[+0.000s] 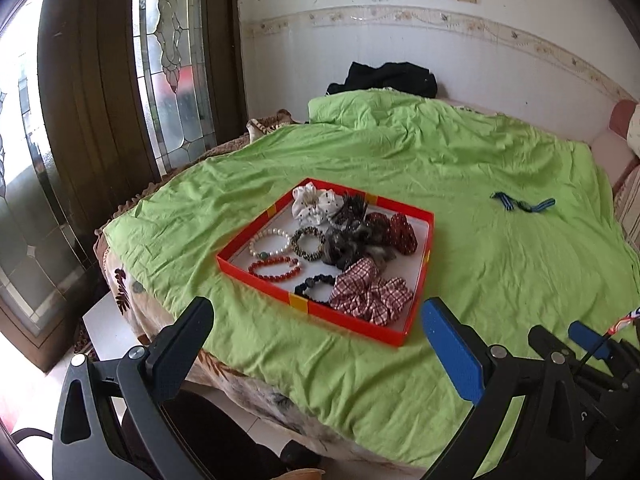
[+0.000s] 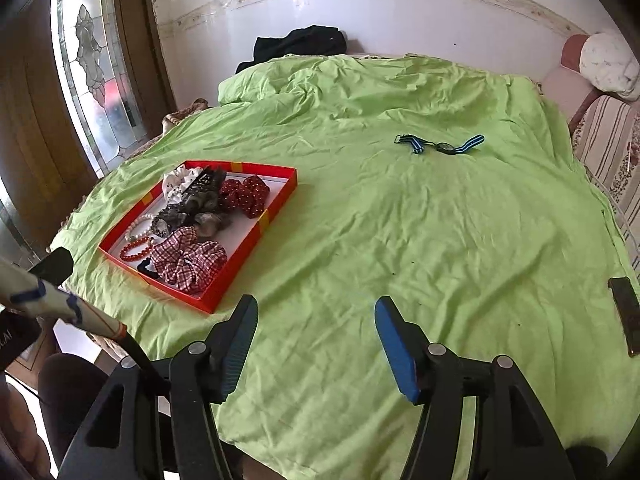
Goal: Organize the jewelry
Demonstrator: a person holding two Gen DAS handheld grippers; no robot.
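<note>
A red tray (image 1: 264,280) (image 2: 256,236) sits on the green bedspread and holds bead bracelets and several scrunchies, among them a plaid scrunchie (image 1: 370,294) (image 2: 188,258) and a red bead bracelet (image 1: 274,268) (image 2: 134,250). A watch with a blue striped strap (image 1: 522,203) (image 2: 440,145) lies alone on the spread, far right of the tray. My left gripper (image 1: 320,340) is open and empty, hovering just in front of the tray. My right gripper (image 2: 316,344) is open and empty over bare spread, right of the tray.
The green bedspread (image 1: 480,152) (image 2: 440,220) covers the bed. Black clothing (image 1: 384,78) (image 2: 300,44) lies at the far wall. A dark phone (image 2: 626,316) rests at the right edge. A glass door (image 1: 172,60) stands left.
</note>
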